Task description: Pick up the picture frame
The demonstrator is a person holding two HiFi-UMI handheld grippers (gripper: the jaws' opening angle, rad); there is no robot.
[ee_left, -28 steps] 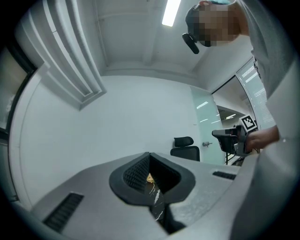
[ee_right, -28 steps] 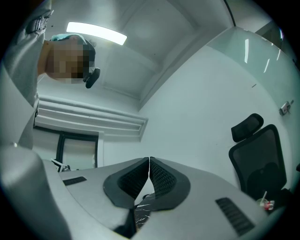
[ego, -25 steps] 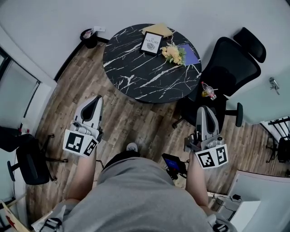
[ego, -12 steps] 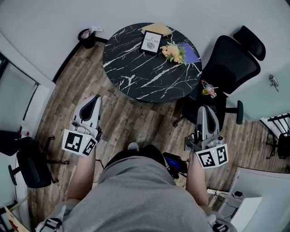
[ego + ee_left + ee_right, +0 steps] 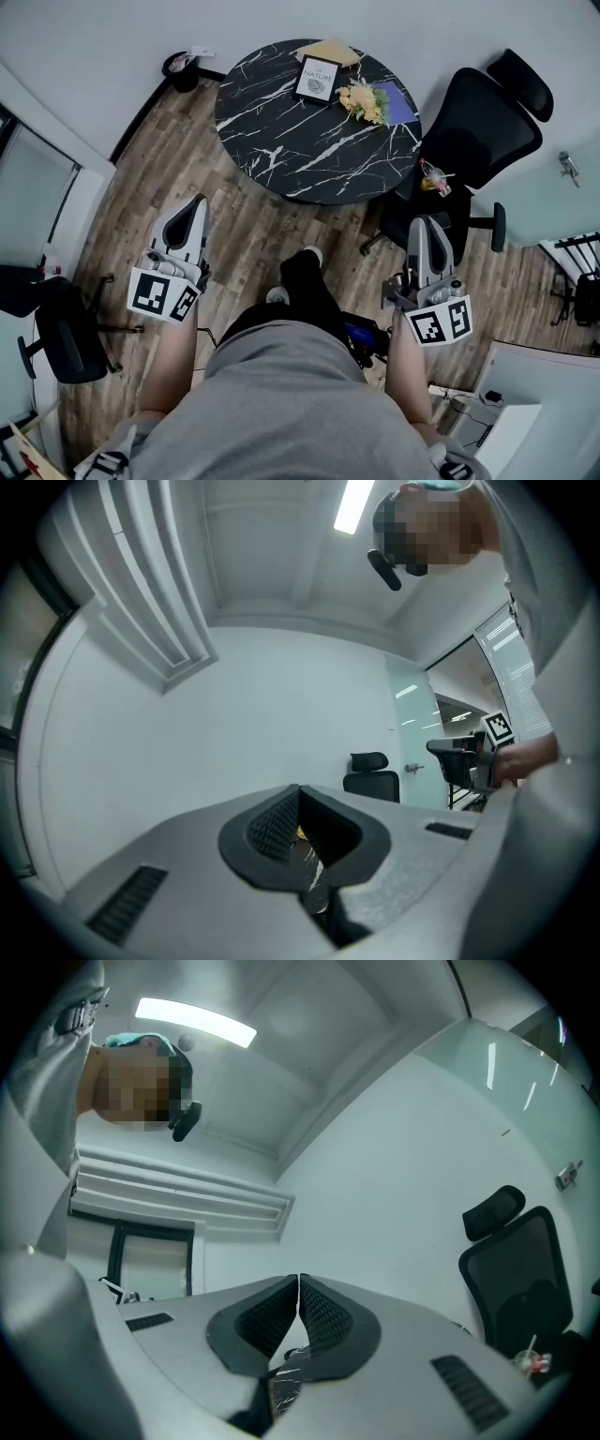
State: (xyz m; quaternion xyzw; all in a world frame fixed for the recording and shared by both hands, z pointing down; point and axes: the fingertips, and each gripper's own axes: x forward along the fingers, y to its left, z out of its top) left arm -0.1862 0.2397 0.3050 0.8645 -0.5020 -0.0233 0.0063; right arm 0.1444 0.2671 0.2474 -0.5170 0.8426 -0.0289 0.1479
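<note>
Round marble table [image 5: 281, 155] is well ahead. The picture frame [image 5: 317, 79] sits on its far side, just beside the flowers [image 5: 364, 101]. Approach phase: close in and open the jaws before reaching. Left gripper [image 5: 194, 204] and right gripper [image 5: 424, 225] are both pinched closed and empty. Only the head view shows the frame; the gripper views get wall and office chair [image 5: 511, 1269].

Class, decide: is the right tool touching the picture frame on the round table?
Apart. The head view shows the right tool held above the floor, short of the table, with the picture frame on the table's far side.
</note>
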